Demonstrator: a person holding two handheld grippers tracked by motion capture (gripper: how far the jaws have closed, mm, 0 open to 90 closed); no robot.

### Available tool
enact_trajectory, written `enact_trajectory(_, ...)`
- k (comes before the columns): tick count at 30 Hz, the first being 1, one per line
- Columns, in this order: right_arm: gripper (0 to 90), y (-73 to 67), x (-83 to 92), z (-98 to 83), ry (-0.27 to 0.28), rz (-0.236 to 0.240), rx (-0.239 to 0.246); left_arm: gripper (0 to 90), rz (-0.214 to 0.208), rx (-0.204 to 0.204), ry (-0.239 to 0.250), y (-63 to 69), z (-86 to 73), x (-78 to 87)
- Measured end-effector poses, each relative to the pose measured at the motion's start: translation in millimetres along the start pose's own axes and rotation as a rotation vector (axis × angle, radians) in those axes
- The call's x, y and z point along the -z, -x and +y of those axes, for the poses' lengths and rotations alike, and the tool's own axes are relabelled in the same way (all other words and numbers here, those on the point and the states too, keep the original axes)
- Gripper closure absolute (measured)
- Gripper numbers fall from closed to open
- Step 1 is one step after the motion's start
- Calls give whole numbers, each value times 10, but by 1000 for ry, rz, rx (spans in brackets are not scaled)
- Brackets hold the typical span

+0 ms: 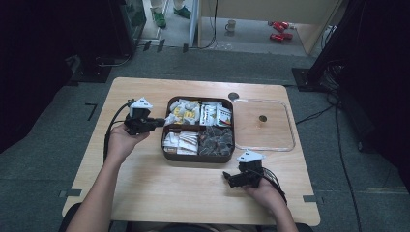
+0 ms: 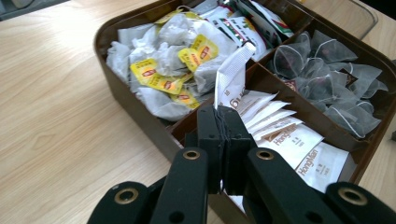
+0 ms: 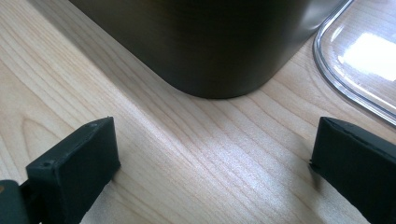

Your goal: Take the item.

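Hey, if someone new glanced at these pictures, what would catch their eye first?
Probably the brown divided tray of tea bags at mid-table, and the left gripper with its fingers shut on a white sachet lifted over it. The clear lid lies on the table right of the tray, the right gripper open nearby.

A lab-like recording room: wooden table [image 1: 145, 193] on grey carpet [image 1: 48, 159], dark stands, cables [image 1: 338, 145] trailing across floor.

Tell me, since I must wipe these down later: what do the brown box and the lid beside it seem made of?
The brown box looks like smooth moulded plastic with a dull sheen: rounded corner, even colour. The lid seems clear glossy plastic, since the table's wood grain shows through and its rim catches glare; glass cannot be ruled out.
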State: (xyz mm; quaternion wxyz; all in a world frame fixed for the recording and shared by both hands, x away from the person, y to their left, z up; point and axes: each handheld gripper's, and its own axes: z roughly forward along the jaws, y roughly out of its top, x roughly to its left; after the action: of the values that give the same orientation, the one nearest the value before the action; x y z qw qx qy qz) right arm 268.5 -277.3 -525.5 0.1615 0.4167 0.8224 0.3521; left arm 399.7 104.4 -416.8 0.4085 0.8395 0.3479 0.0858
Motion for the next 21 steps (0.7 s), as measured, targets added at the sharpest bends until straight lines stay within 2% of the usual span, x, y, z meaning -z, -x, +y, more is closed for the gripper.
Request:
enact_trajectory(15,4,5,-3,3,0,8,7,894,41,55,17,-168,-126,180)
enact_trajectory(21,4,7,-6,6,-1,11,10,895,53,80,10,-242,-190,214)
